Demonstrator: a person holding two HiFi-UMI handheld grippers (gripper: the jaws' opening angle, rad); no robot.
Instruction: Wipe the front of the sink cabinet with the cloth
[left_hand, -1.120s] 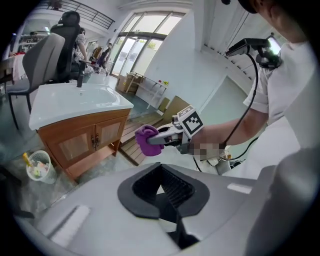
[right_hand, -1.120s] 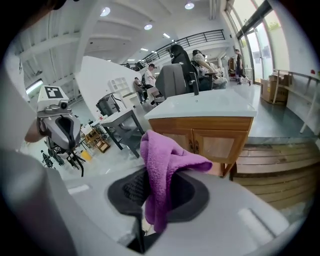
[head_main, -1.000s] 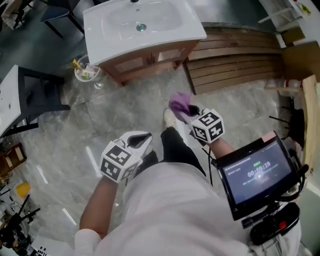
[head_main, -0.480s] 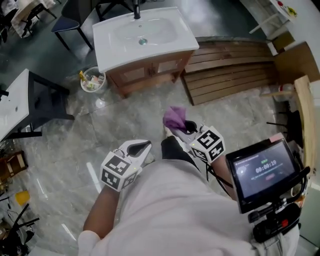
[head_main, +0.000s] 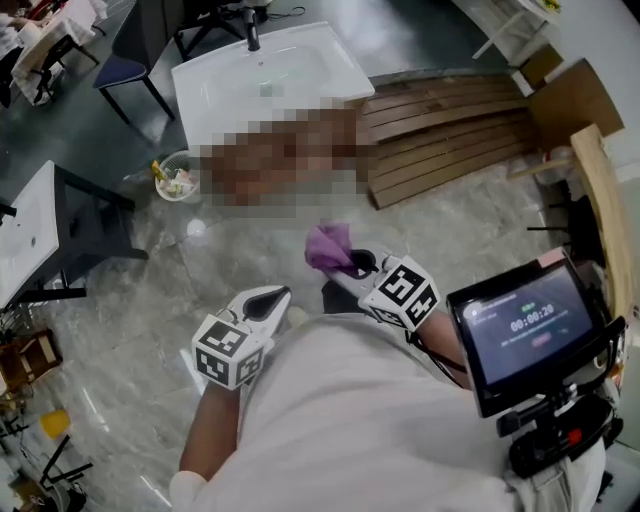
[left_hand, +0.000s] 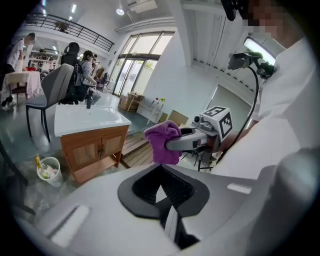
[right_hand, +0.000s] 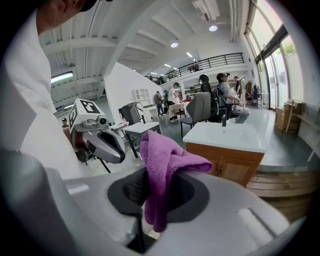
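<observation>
1. While clamped on the purple cloth (right_hand: 167, 160), hold the right gripper (right_hand: 156, 197) exactly as squeezed: folds bunched between the jaws, one loose flap hanging below them.
2. Left gripper (left_hand: 164, 200): jaws drawn together on nothing, carried low beside the right one. No part in this step, by the look of it; best kept clear of the wiping path.
3. Cabinet (left_hand: 95, 150): wooden, two doors, under the white sink (left_hand: 85, 119), well apart from the cloth across a stretch of bare floor (head_main: 150, 290). No contact yet, so most likely the approach and not the wipe itself.
4. To do it well: step in close and get low, so that the doors face the cloth squarely. Lead with the soft bunched part, never the hard jaw tips, to spare the wood from scratches. Press lightly, then sweep side to side in overlapping rows from the top edge down, slowing at the small door handles.
5. Mind the bin (left_hand: 48, 170) just beside the cabinet on one side and the stacked planks (head_main: 450, 120) on the other; easy to knock with an elbow on a wide stroke.
</observation>
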